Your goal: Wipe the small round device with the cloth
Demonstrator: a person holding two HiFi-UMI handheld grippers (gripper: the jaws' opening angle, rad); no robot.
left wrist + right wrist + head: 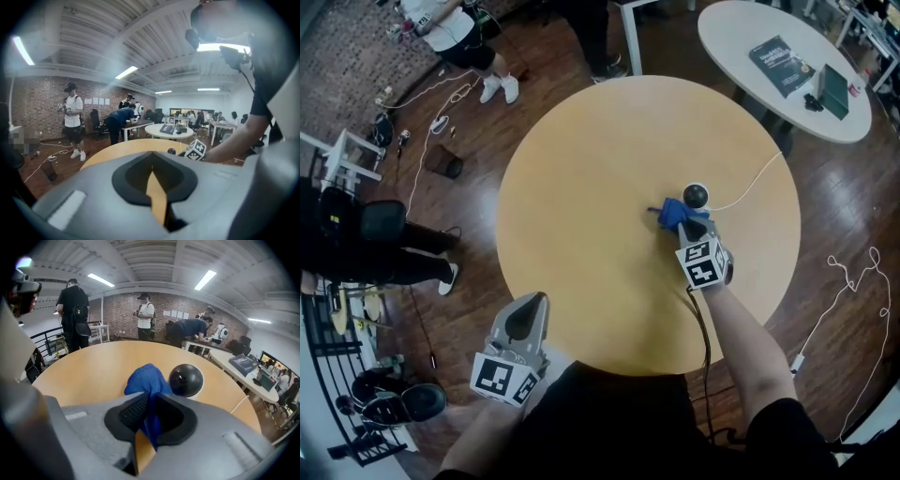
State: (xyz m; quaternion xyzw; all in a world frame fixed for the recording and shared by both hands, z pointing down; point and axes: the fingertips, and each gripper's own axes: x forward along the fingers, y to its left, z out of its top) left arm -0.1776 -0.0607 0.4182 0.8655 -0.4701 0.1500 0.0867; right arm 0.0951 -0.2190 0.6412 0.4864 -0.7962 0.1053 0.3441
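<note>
The small round device (696, 195), a black ball on a white base, sits right of centre on the round wooden table (581, 206). My right gripper (687, 225) is shut on a blue cloth (677, 215), which bunches out past the jaws just short of the device. In the right gripper view the cloth (146, 379) hangs beside the device (186, 379), close to its left side; contact is unclear. My left gripper (525, 317) rests at the table's near left edge, jaws together with nothing between them (151, 161).
A white cable (750, 187) runs from the device over the table's right edge. A white table (741, 37) with a book (781, 65) stands at the back right. Several people stand around on the dark wooden floor, with cables lying on it.
</note>
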